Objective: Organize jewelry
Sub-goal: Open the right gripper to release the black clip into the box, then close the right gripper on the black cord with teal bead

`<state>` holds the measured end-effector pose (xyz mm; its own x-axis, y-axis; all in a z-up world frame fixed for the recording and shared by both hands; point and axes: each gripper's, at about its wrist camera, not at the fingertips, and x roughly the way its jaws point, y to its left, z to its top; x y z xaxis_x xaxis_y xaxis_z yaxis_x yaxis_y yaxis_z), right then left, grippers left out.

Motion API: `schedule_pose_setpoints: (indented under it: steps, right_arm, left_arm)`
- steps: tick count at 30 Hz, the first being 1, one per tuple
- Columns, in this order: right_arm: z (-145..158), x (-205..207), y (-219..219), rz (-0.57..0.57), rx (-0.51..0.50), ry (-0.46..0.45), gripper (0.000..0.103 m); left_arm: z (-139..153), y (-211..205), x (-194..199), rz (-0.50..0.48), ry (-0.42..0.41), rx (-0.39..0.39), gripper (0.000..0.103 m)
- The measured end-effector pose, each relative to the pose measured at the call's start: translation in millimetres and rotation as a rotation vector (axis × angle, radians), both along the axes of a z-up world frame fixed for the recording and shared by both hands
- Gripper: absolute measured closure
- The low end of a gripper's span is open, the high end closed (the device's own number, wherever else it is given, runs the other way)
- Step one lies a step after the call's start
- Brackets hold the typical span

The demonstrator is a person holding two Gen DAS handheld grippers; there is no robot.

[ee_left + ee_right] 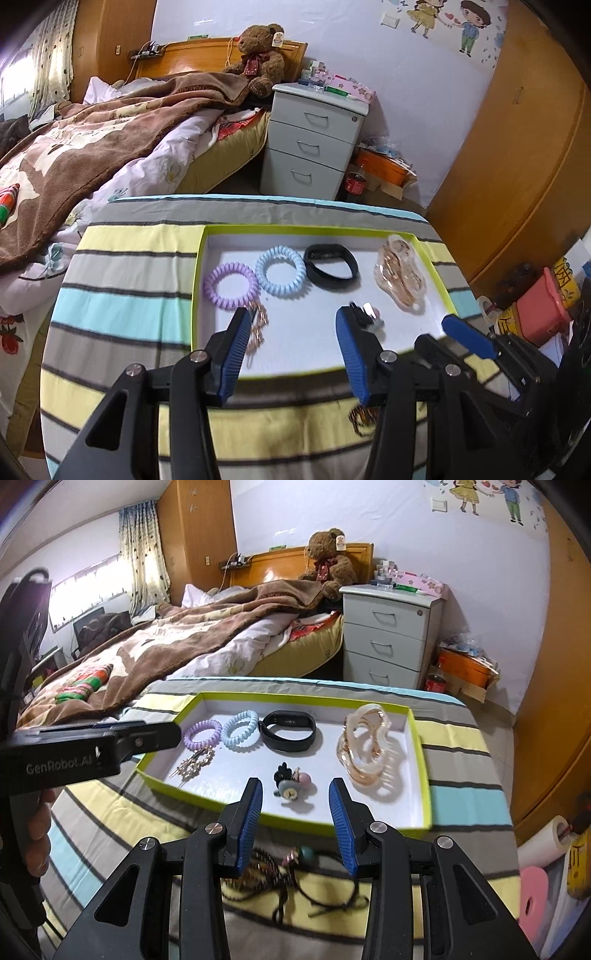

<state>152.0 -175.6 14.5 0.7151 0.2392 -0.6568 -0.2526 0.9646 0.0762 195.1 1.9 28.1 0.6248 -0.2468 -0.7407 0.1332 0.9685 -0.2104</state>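
Left gripper (291, 321) jaws apart, empty, above green-rimmed tray (207, 797); right gripper (295, 786) jaws apart, empty, over small hair clip (293, 784); purple coil tie (202, 732), black band (289, 731) inside

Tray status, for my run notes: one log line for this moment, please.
tray: six pieces inside | left gripper: jaws open, empty | right gripper: jaws open, empty | cords: on cloth, outside tray

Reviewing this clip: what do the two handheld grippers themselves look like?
Both the left gripper and right gripper match: black linkage arms with silver pivot screws, and blue ribbed pads on the fingers. The left gripper's black body carries white "GenRobot.AI" lettering. No cables or sleeves show.
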Motion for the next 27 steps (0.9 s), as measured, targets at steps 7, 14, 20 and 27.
schedule_pose_setpoints:
  steps: [7, 14, 20, 27]
  right_arm:
    - [-9, -25, -26, -0.038, 0.009, 0.015, 0.063]
    - [-32, -35, -45, -0.068, 0.007, 0.072, 0.045]
    - [-45, -34, -48, -0.043, 0.02, 0.11, 0.045]
    - [-58, -12, -41, -0.069, -0.033, 0.177, 0.045]
  left_arm:
    - [-7, 1, -33, -0.012, -0.001, -0.006, 0.051]
    - [-23, 1, -57, -0.026, 0.024, -0.022, 0.049]
    - [-35, 3, -65, -0.031, 0.052, -0.037, 0.049]
    - [-40, 7, -68, -0.027, 0.062, -0.042, 0.049]
